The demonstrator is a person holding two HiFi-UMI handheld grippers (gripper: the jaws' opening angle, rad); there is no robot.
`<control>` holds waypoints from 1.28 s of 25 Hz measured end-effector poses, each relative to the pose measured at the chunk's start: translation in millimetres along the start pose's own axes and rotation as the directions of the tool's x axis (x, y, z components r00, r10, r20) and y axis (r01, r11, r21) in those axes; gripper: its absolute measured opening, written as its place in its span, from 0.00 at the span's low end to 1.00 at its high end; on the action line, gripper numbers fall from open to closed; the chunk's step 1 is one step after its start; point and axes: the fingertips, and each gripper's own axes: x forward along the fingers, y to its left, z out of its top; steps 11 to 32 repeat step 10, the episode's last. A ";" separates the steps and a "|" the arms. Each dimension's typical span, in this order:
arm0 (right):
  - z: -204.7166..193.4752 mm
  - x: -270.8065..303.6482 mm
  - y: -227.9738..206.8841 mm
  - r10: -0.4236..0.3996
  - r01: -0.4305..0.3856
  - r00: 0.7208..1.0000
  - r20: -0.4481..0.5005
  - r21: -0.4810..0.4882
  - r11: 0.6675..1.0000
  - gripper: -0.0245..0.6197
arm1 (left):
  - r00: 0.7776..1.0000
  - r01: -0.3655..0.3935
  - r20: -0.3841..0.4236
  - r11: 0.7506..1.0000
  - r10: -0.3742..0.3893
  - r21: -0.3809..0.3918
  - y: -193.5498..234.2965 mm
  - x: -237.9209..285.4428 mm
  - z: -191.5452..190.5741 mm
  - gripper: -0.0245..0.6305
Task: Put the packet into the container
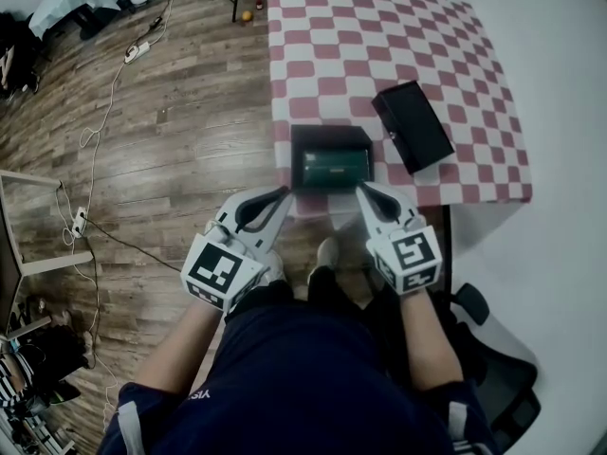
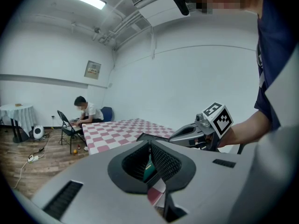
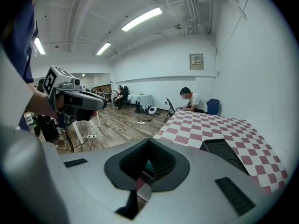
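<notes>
A black open container [image 1: 329, 133] sits at the near edge of the red-and-white checked table [image 1: 379, 45]. A green packet [image 1: 331, 167] lies flat inside it. The container's black lid [image 1: 413, 126] rests to its right, also seen in the right gripper view [image 3: 229, 155]. My left gripper [image 1: 283, 192] hovers just off the container's near left corner, jaws closed together and empty [image 2: 150, 148]. My right gripper [image 1: 361, 190] is at the near right corner, likewise shut with nothing in it [image 3: 148, 143]. Neither touches the packet.
A person [image 2: 84, 111] sits at the table's far end beside a folding chair [image 2: 67, 129]. Cables and a power strip [image 1: 133, 53] trail over the wooden floor at left. An office chair [image 1: 493, 344] stands at my right.
</notes>
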 end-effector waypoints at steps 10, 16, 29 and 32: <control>-1.3 -1.6 -1.0 0.001 -0.001 1.000 -0.004 -0.001 1.000 0.06 | 1.000 -0.004 0.009 1.000 0.004 0.003 -2.3 0.6 -0.9 0.09; -1.3 -1.6 -1.0 0.001 -0.001 1.000 -0.004 -0.001 1.000 0.06 | 1.000 -0.004 0.009 1.000 0.004 0.003 -2.3 0.6 -0.9 0.09; -1.3 -1.6 -1.0 0.001 -0.001 1.000 -0.004 -0.001 1.000 0.06 | 1.000 -0.004 0.009 1.000 0.004 0.003 -2.3 0.6 -0.9 0.09; -1.3 -1.6 -1.0 0.001 -0.001 1.000 -0.004 -0.001 1.000 0.06 | 1.000 -0.004 0.009 1.000 0.004 0.003 -2.3 0.6 -0.9 0.09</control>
